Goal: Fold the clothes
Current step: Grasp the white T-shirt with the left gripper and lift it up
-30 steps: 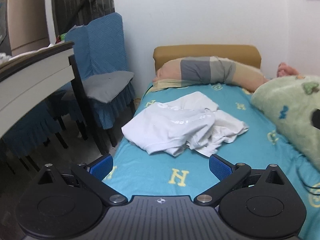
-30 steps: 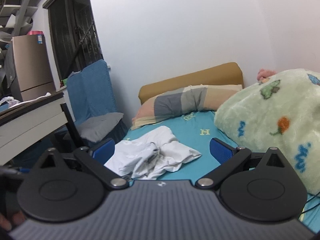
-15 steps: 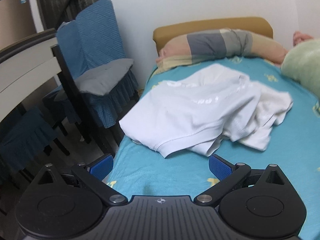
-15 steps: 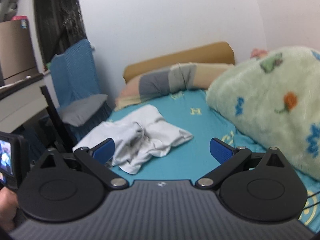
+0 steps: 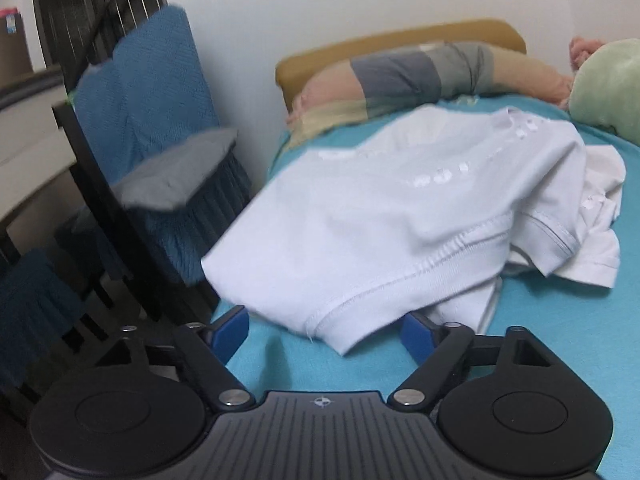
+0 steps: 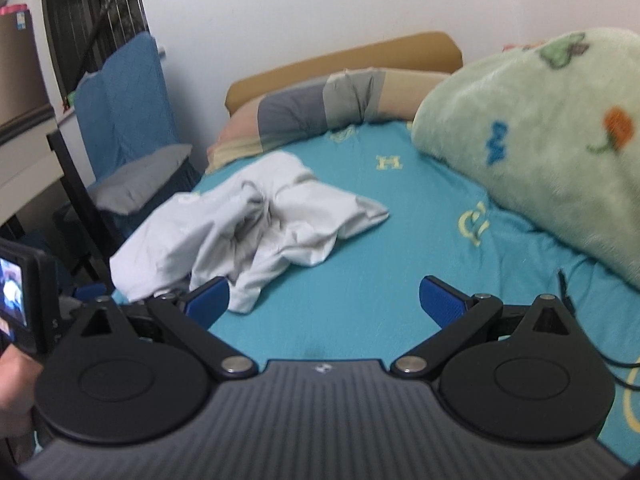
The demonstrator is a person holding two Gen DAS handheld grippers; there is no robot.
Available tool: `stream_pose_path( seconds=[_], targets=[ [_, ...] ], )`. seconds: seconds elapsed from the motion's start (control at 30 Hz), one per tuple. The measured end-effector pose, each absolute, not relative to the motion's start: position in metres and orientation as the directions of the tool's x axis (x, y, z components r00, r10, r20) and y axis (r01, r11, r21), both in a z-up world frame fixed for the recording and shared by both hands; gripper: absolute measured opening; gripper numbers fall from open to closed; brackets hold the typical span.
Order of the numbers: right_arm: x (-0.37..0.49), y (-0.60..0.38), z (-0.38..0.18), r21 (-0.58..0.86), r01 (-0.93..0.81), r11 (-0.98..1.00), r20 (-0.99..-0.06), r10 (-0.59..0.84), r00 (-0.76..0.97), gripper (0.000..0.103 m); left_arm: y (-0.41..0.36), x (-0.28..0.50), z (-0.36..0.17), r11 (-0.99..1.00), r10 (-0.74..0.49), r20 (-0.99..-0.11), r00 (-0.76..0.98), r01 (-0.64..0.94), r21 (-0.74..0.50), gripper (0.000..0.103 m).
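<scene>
A crumpled white garment (image 5: 392, 216) lies on the turquoise bed sheet (image 5: 560, 344) near the bed's left edge. My left gripper (image 5: 324, 332) is open, and the garment's hemmed near corner lies between its blue pads (image 5: 230, 332). In the right wrist view the same garment (image 6: 248, 224) lies ahead and to the left. My right gripper (image 6: 324, 300) is open and empty above the sheet (image 6: 400, 248), its left pad (image 6: 208, 300) close to the garment's near edge.
A green patterned blanket (image 6: 540, 136) fills the bed's right side. A striped pillow (image 6: 320, 108) lies against the tan headboard (image 6: 344, 60). A blue-covered chair (image 5: 152, 128) and a table (image 5: 28, 128) stand left of the bed. A black cable (image 6: 568, 292) lies on the sheet at right.
Both grippers have moved forward toward the garment. The left one now has the garment's near corner between its open pads; the right one has come closer and lower over the sheet.
</scene>
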State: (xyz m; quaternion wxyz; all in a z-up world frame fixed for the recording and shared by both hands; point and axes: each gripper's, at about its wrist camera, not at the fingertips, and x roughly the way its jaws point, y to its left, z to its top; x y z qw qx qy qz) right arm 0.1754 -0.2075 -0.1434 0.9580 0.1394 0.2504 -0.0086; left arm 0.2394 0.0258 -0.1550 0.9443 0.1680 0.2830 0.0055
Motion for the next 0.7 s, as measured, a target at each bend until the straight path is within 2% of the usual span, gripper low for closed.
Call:
stream_pose_path(
  seconds=[0.03,0.07,0.13,0.3,0.43,0.53,0.7],
  targets=[
    [0.177,-0.205,-0.146,0.256,0.083,0.963,-0.483,0.053,0.874,0.103,0.026,0.241,-0.155,0.944,0.107,-0.524,0.845,0.080,0.321,0.030],
    [0.178,-0.203,-0.148,0.246,0.080,0.966,-0.483,0.051,0.874,0.103,0.026,0.240,-0.152,0.951,0.105,-0.520,0.848,0.068,0.303,0.020],
    [0.180,-0.199,-0.151,0.224,0.076,0.972,-0.478,0.042,0.878,0.103,0.026,0.233,-0.138,0.961,0.096,-0.485,0.869,0.045,0.272,0.009],
    [0.177,-0.194,-0.148,0.198,0.061,0.978,-0.437,0.033,0.899,0.103,0.019,0.196,-0.079,0.976,0.042,-0.386,0.922,0.044,0.212,0.006],
    [0.170,-0.191,-0.137,0.201,0.034,0.979,-0.378,0.046,0.925,0.103,0.006,0.145,-0.036,0.984,-0.039,-0.340,0.940,0.096,0.153,0.005],
    [0.158,-0.189,-0.123,0.210,0.001,0.978,-0.321,0.068,0.945,0.103,-0.009,0.102,-0.016,0.974,-0.101,-0.310,0.945,0.158,0.164,0.003],
    [0.136,-0.190,-0.100,0.221,-0.048,0.974,-0.233,0.101,0.967,0.103,-0.010,0.044,0.007,0.975,-0.161,-0.283,0.945,0.196,0.101,0.003]
  ],
)
